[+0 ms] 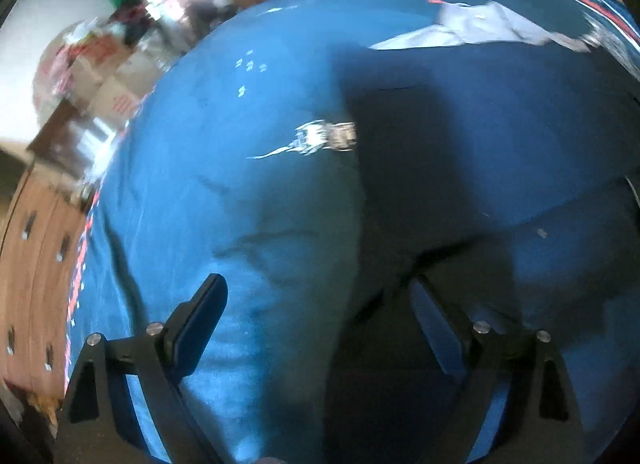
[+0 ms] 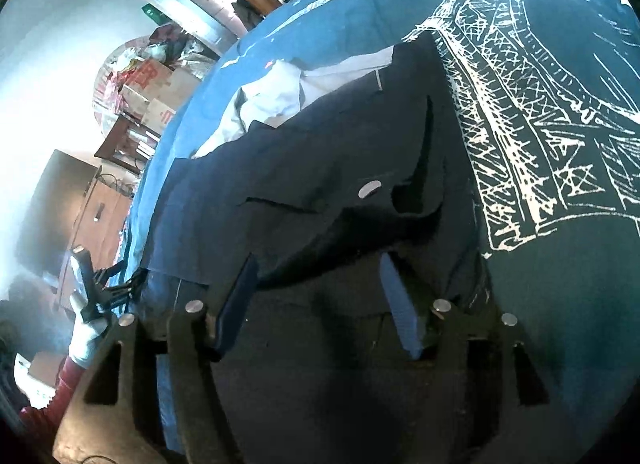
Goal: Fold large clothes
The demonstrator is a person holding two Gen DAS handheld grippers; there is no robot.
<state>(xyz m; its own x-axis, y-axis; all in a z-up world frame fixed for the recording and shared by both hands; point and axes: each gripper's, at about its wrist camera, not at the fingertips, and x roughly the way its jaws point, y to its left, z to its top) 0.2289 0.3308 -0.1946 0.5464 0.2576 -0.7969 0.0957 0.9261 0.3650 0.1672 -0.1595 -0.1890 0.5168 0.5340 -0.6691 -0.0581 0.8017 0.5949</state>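
Dark garment (image 2: 320, 168) on blue bedspread (image 2: 560, 304), under spread right gripper (image 2: 320, 300).

the whole left wrist view is smeared by motion, so the boxes (image 1: 116, 92) and clutter past the blue bedspread (image 1: 248, 192) are just streaks, and their red print can't be read. the small white print (image 1: 320, 136) on the spread is too blurred to make out. in the right wrist view the dark garment (image 2: 320, 168) runs under the right gripper (image 2: 320, 296) and out of sight, and it covers most of the pale cloth (image 2: 276, 100). the white tower drawing (image 2: 520, 112) is cut off at the right edge.
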